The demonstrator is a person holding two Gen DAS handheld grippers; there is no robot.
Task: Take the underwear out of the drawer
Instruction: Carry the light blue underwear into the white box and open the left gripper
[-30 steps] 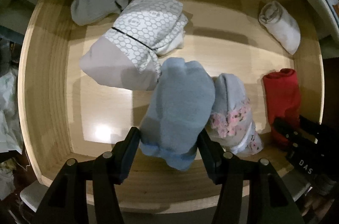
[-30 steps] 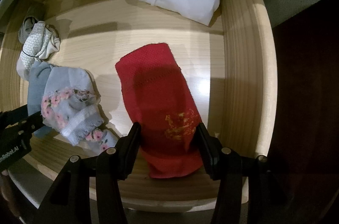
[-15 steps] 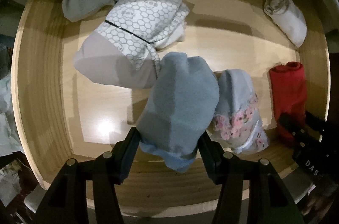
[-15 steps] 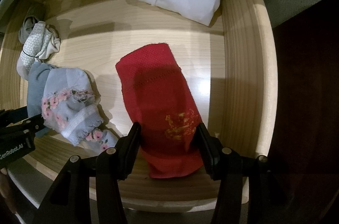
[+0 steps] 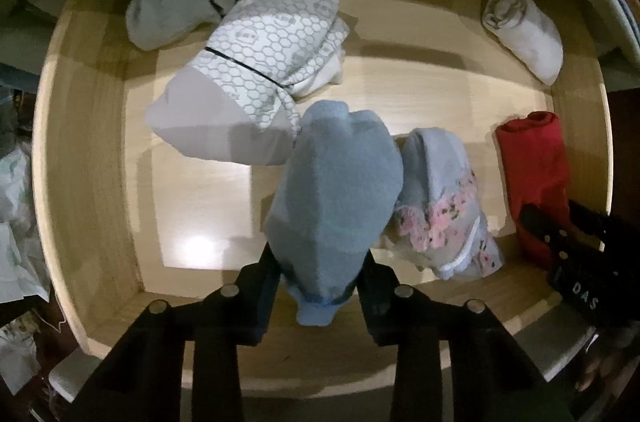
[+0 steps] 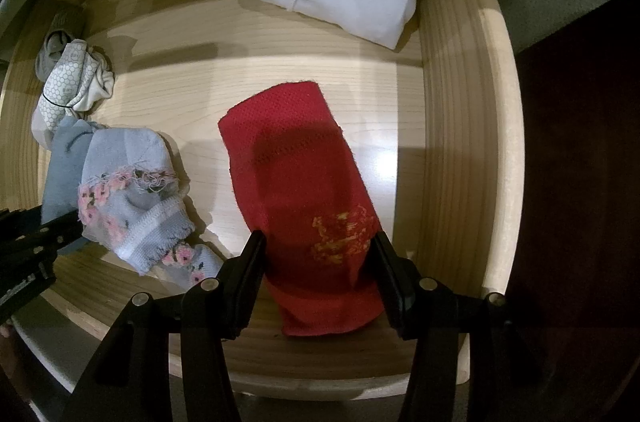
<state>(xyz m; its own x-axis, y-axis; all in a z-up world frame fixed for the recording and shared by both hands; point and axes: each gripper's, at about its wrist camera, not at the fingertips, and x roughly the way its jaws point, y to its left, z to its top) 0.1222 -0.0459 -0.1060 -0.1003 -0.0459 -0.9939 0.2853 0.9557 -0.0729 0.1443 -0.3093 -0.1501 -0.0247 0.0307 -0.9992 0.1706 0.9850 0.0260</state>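
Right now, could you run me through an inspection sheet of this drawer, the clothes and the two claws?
Surface: wooden drawer, open, lit from above.
Job's things: blue piece between the left claw fingers; red piece between the right claw fingers.
Clutter: floral piece beside the blue one; honeycomb bundle; grey sock; white roll.
Grippers: left closed on blue; right straddles red, grip unclear.
Cables: nothing seen.
Surroundings: dark; pale cloth outside, left.
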